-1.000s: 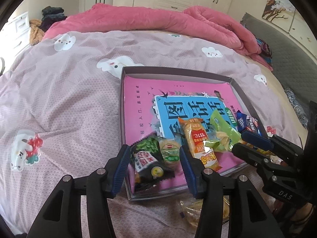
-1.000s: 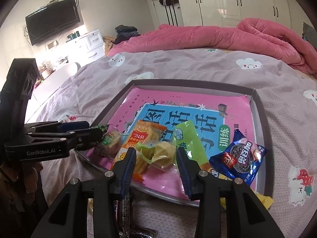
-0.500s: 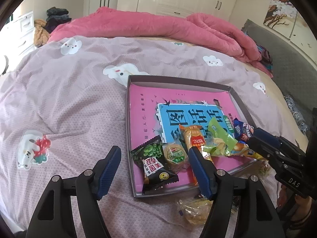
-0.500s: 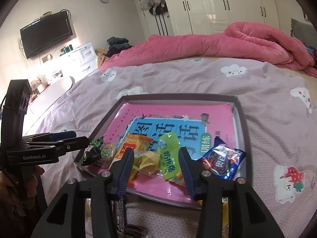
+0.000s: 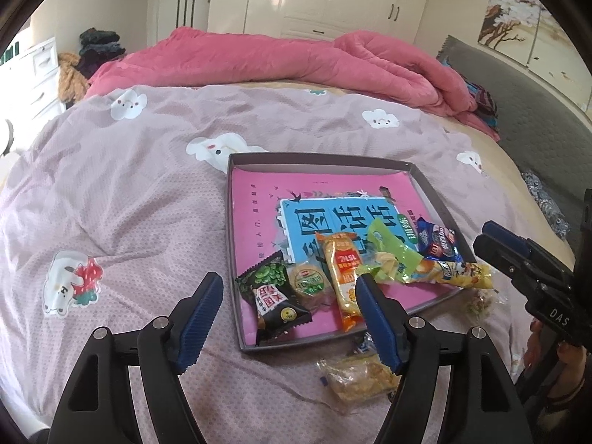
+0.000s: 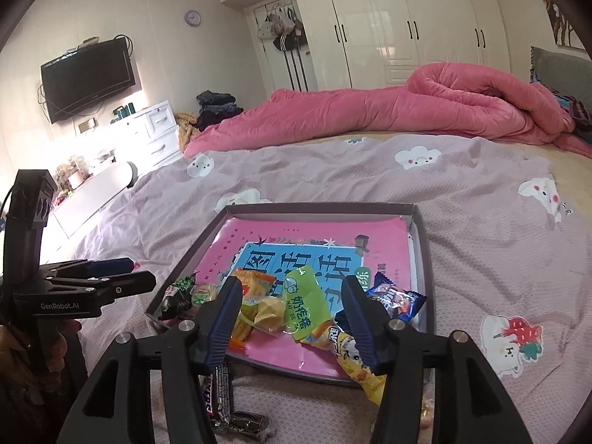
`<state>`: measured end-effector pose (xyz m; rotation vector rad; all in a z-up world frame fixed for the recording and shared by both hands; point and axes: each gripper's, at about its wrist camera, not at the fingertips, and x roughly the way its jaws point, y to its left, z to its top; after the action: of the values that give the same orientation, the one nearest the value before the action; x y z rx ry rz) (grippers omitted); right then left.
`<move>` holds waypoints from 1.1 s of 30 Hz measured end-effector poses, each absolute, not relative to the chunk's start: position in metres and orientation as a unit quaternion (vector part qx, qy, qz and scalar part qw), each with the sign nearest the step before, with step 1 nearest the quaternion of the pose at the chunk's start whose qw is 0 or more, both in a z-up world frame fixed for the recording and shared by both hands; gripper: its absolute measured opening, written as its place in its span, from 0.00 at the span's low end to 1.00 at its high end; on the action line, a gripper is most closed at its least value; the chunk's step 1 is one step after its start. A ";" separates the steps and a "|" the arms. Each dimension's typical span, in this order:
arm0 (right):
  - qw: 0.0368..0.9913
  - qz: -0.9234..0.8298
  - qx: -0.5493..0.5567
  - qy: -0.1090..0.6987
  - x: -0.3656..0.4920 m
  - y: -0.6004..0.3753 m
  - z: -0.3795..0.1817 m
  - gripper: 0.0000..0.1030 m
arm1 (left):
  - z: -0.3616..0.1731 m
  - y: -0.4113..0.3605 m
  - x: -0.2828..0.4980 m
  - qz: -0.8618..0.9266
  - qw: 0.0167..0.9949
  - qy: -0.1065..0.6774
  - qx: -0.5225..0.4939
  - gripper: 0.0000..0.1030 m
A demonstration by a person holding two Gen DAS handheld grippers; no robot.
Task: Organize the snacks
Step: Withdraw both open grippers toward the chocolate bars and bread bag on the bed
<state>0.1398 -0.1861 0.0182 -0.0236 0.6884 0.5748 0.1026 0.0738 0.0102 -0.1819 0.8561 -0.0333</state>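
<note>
Both claws hang over the near edge of the bed with jaws apart and nothing pressed between the pads. On the left claw (image 5: pixel 288 318) the blue pads have just been spreading, and they now straddle the near left corner of the shallow grey tray (image 5: pixel 318 161) without touching the packets below. On the right claw (image 6: pixel 292 318) the jaws have likewise just been opening, and the snacks seen between its pads lie loose in the tray. That tray sits on the mauve cloud-print bedspread (image 5: pixel 122 199), with a pink-and-blue book cover (image 5: pixel 259 199) lining its floor. Along the tray's near side, from left to right, lie a black-and-green pea packet (image 5: pixel 273 296), a round wrapped cake (image 5: pixel 310 284), an orange biscuit packet (image 5: pixel 344 273), a light green packet (image 6: pixel 303 307), and a blue cookie packet (image 5: pixel 436 240). A yellow chip packet (image 5: pixel 455 272) overhangs the tray's near right corner. Outside the tray, on the bedspread by the bed's near edge, rest a clear-wrapped pastry (image 5: pixel 359 373) and a dark candy bar (image 6: pixel 218 392), whose label is probably too blurred to read. A rumpled pink quilt (image 6: pixel 407 111) lies across the far side of the bed.
</note>
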 end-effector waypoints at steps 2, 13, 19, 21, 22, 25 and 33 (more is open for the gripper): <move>0.901 0.277 -0.008 0.334 0.137 -0.189 0.019 0.54 | 0.011 0.072 0.100 -0.018 0.906 0.414 -0.084 0.74; 0.903 0.269 -0.002 0.336 0.123 -0.205 0.022 0.55 | 0.012 0.060 0.088 -0.039 0.903 0.422 -0.076 0.76; 0.900 0.269 -0.008 0.342 0.111 -0.210 0.021 0.55 | 0.008 0.056 0.081 -0.043 0.898 0.432 -0.068 0.77; 0.900 0.269 -0.012 0.344 0.105 -0.211 0.020 0.55 | 0.007 0.055 0.077 -0.045 0.896 0.436 -0.071 0.77; 0.900 0.269 -0.011 0.344 0.104 -0.212 0.020 0.55 | 0.006 0.055 0.077 -0.045 0.895 0.438 -0.071 0.77; 0.897 0.268 -0.009 0.351 0.095 -0.217 0.017 0.55 | 0.004 0.054 0.073 -0.042 0.895 0.440 -0.065 0.77; 0.891 0.264 -0.022 0.368 0.075 -0.222 0.010 0.55 | -0.002 0.049 0.064 -0.047 0.890 0.450 -0.053 0.77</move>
<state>0.0751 -0.2223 0.0100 -0.0446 0.7629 0.5490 0.0635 0.0487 -0.0018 -0.1101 0.9346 -0.0974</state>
